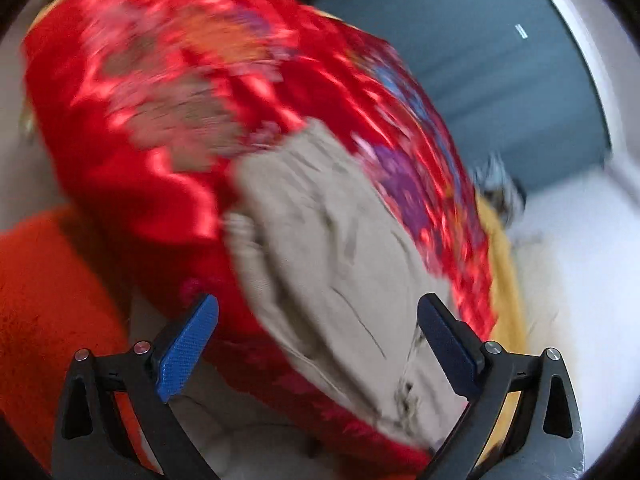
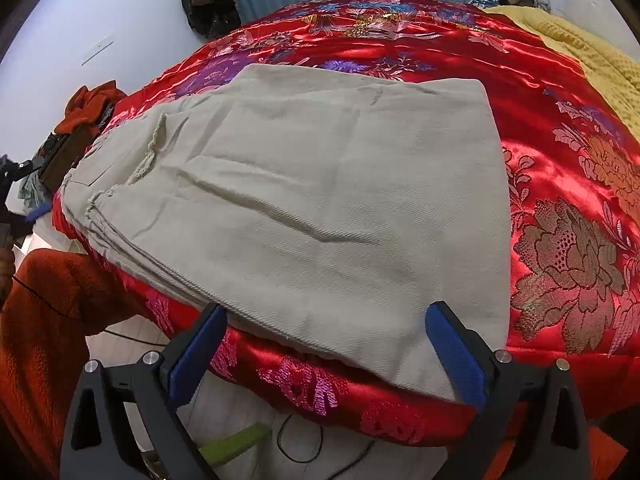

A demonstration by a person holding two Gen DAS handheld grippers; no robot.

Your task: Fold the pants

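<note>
Pants [image 2: 304,208]: beige, folded up, lying flat on the shiny red flowery bed cover [image 2: 560,184] near its front edge | left gripper [image 1: 318,350]: fingers spread wide, nothing in them, picture blurry | right gripper [image 2: 326,356]: fingers spread wide at the pants' near edge, nothing pinched | yellow blanket [image 2: 592,56]: far right side of bed

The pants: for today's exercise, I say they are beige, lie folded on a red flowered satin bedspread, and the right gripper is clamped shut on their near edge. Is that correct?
One detail is wrong. The right wrist view shows the right gripper open, its jaws spread wide and clamped on nothing. The rest stands: the beige pants lie folded on the red flowered satin bedspread.
</note>
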